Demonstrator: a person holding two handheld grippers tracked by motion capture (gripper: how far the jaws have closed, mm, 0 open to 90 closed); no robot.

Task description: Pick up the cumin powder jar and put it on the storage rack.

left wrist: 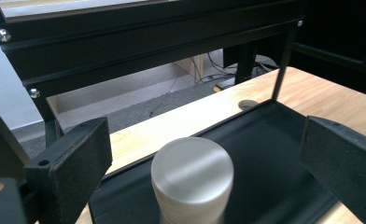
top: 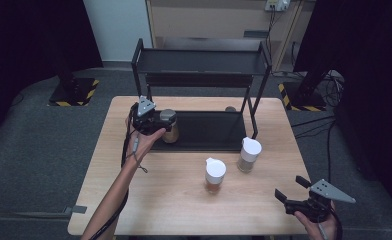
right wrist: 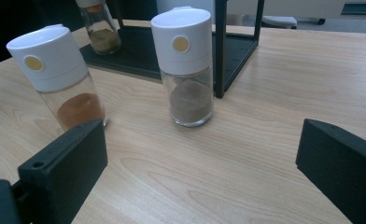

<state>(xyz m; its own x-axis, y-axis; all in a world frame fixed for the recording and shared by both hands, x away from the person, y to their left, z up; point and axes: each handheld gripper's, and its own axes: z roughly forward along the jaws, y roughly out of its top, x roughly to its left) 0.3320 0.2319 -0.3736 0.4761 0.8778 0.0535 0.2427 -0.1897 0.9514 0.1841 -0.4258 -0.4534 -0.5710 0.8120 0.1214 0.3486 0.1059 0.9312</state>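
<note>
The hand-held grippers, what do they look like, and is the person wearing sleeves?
Both are black. The left hand-held gripper and the right hand-held gripper each carry a grey three-cornered plate with small holes on top. Their jaws are flat, matt black blocks, with a small hole in the left-hand one. A dark cable trails from each. The forearm is bare: no sleeve in view.
</note>
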